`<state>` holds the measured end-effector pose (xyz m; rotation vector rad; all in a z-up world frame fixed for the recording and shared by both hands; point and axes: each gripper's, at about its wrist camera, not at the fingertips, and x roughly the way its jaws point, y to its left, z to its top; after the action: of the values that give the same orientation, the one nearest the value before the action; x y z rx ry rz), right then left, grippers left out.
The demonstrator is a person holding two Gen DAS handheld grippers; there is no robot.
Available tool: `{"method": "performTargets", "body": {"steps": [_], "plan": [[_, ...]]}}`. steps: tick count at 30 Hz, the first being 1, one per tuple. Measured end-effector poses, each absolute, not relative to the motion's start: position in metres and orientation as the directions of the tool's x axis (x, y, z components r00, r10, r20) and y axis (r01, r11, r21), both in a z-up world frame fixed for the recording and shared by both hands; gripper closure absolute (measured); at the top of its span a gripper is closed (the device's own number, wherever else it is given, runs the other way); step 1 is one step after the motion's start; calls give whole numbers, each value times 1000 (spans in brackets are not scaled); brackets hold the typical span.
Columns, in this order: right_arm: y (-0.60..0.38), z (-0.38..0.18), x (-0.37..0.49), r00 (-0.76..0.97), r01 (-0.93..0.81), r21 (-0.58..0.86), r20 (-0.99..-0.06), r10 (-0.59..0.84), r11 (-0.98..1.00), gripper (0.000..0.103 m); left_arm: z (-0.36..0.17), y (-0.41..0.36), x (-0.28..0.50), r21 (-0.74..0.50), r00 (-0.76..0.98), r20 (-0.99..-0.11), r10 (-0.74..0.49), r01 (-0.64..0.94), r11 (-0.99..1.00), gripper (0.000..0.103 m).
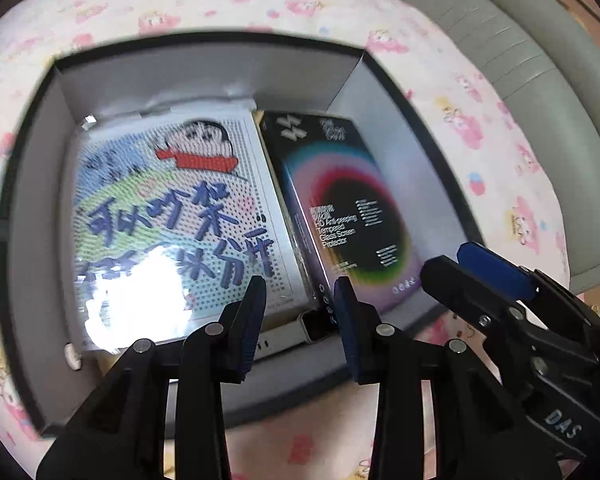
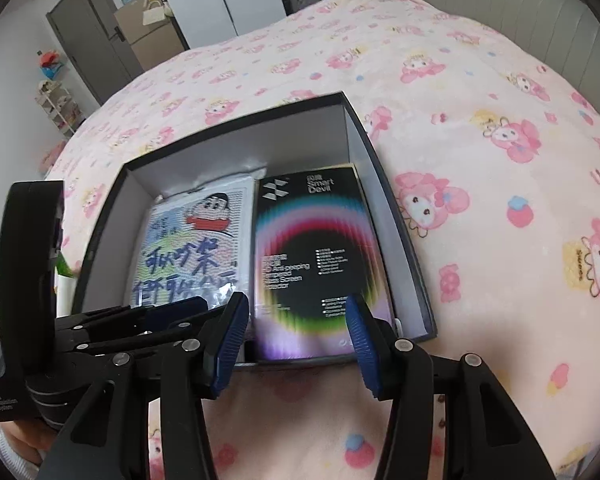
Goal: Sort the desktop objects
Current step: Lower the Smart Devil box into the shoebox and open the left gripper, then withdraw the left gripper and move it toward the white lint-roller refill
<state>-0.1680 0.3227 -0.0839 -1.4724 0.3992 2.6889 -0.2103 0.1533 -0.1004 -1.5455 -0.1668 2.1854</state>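
Left gripper (image 1: 300, 296) parted, holding nothing, hanging over the near edge of the open box (image 1: 32, 184); right gripper (image 2: 296, 320) likewise parted and unladen at the box's 6 o'clock rim, seen again at 4 o'clock in the left wrist view. Inside, cartoon bead picture (image 1: 168, 216) at 9 o'clock, half lost under glare, blue lettering unreadable; just beside it at 3 o'clock the black carton (image 2: 315, 264) marked "Smart Devil", "HD Anti-peeping Tempered Glass Screen Protector". White item (image 1: 311, 326) mostly hidden beneath both, unidentifiable. Pink bedspread (image 2: 479, 160) open all round the box
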Motion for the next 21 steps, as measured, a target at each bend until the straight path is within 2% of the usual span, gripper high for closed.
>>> {"method": "performTargets", "body": {"steps": [11,21], "plan": [[290,-28,-127,-646,-138,212,-760,-74,-968,56,-31,126,-179,-275,-457,-788,412,-338,-900,69],[253,8,-80,-711,-61,270,-688,-148,-961,56,17,91,-117,-198,-575,-733,364,-331,-923,69]]}}
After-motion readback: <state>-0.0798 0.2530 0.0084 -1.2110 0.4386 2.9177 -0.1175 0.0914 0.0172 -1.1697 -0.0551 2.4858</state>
